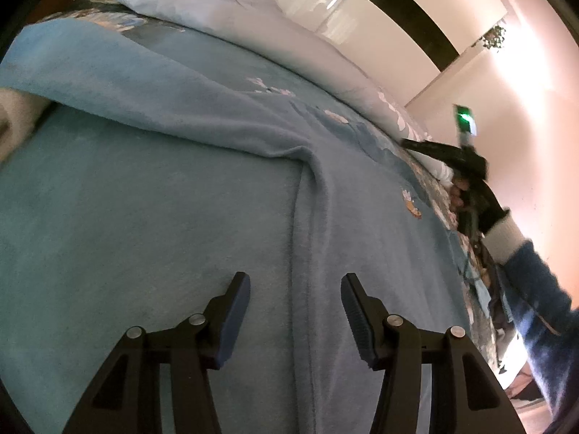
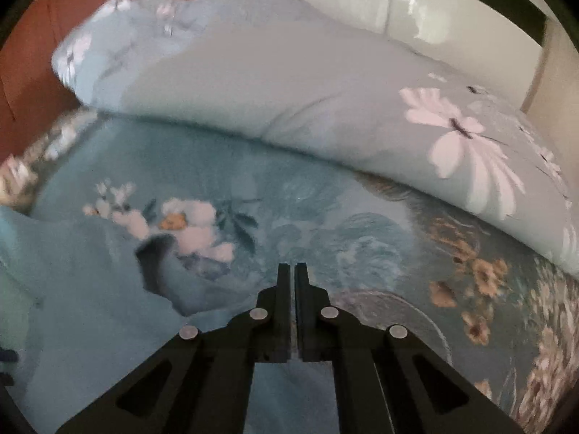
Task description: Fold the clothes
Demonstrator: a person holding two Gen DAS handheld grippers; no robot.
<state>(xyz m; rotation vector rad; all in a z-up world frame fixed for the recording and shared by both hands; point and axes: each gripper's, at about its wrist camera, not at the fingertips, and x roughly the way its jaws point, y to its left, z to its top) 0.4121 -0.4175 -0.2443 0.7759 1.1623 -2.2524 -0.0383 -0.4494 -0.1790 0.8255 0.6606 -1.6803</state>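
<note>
Fleece, soft and blue, fills the near part of the left wrist view: a blue garment (image 1: 181,199) lies spread on the bed, with one flap folded over it. The left gripper (image 1: 295,282) hovers just above it with its two fingers wide apart, holding nothing. A small orange picture (image 1: 412,207) is stitched on the cloth; no words can be read. Farther right, a hand (image 1: 461,195) holds the right gripper (image 2: 292,269), its fingers pressed together on nothing. Past it lies the flowered bedsheet (image 2: 325,217), then the puffy quilt (image 2: 271,83).
</note>
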